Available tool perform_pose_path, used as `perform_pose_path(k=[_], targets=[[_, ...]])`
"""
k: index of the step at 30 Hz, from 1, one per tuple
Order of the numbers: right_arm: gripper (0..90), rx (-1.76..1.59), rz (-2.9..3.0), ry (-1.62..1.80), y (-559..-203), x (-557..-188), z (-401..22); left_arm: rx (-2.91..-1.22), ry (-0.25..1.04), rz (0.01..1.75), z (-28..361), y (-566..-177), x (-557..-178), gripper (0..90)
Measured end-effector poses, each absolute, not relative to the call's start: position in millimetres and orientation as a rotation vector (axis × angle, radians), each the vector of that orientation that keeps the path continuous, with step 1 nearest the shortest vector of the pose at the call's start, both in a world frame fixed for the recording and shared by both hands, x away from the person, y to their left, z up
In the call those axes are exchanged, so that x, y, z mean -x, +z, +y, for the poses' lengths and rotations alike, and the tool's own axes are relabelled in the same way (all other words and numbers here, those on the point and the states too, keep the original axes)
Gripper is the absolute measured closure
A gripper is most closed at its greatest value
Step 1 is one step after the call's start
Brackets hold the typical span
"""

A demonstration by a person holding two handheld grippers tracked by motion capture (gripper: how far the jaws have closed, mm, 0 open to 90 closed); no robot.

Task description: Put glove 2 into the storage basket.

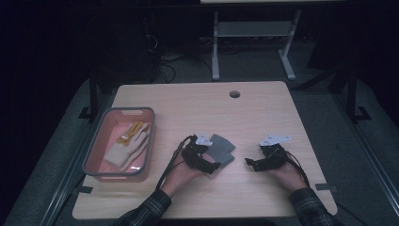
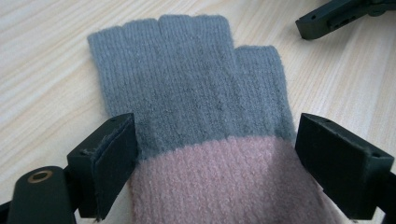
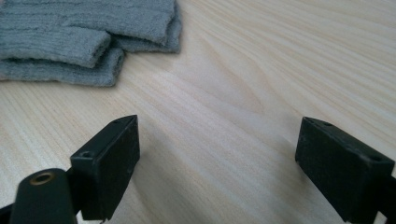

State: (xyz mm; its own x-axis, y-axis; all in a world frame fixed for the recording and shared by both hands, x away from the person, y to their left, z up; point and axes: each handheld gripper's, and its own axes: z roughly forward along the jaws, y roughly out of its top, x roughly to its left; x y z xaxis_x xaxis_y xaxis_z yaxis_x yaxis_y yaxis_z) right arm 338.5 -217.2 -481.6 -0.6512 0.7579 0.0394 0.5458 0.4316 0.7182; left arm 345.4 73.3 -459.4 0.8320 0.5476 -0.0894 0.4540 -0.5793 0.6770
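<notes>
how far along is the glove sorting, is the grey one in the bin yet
Not yet. One pale glove with yellow fingers already lies in the pink bin. The grey and pink glove lies flat on the table, between the open jaws of the left gripper, not pinched. The right gripper is open over bare wood beside it. Gripping and binning remain.

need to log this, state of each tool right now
left tool: open, jaws astride the grey and pink glove, not pressing it
right tool: open, bare table between its jaws
</notes>
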Motion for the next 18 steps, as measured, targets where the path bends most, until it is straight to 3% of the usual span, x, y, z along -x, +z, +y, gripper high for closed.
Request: perform_pose_path(k=[6, 18], targets=[[13.6, -1.121, 2.401, 1.045, -482, -338, -216, -2.322, 0.246, 0.713, 68, -464, -340, 12.1], [13.6, -1.121, 2.400, 1.049, -482, -337, -215, -2.355, 0.283, 0.706, 64, -464, -334, 12.6]])
